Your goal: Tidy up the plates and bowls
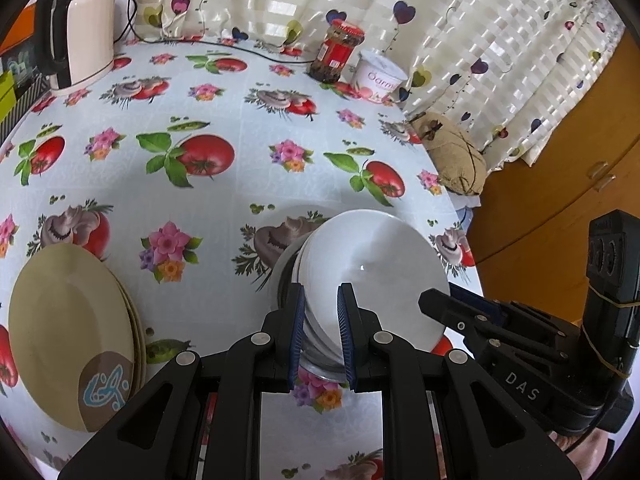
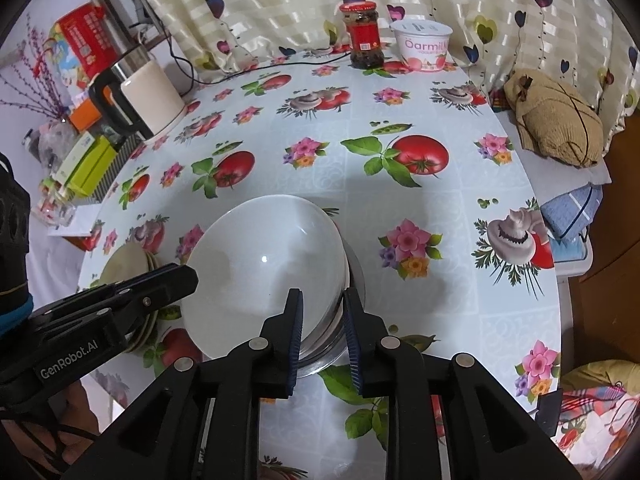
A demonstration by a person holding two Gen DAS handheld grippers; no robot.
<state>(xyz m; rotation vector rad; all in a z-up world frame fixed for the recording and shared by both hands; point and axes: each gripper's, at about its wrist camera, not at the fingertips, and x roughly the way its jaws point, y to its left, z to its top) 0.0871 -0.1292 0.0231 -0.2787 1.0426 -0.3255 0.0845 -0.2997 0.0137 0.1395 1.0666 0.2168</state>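
A stack of white bowls (image 1: 372,264) sits on a metal bowl (image 1: 320,364) on the flowered tablecloth, near the front edge; it also shows in the right wrist view (image 2: 260,264). My left gripper (image 1: 321,340) straddles the left rim of the stack, one pad inside, one outside. My right gripper (image 2: 324,340) straddles the right rim of the stack (image 2: 340,280) the same way. Both sets of jaws look closed onto the rims. A stack of beige plates (image 1: 68,332) lies to the left, also in the right wrist view (image 2: 132,260).
An electric kettle (image 1: 88,36) stands at the back left with its cord. A red-lidded jar (image 1: 338,52) and a yogurt tub (image 1: 378,76) stand at the back. A brown cushion (image 1: 452,152) lies past the table's right edge. Boxes (image 2: 84,164) sit left of the table.
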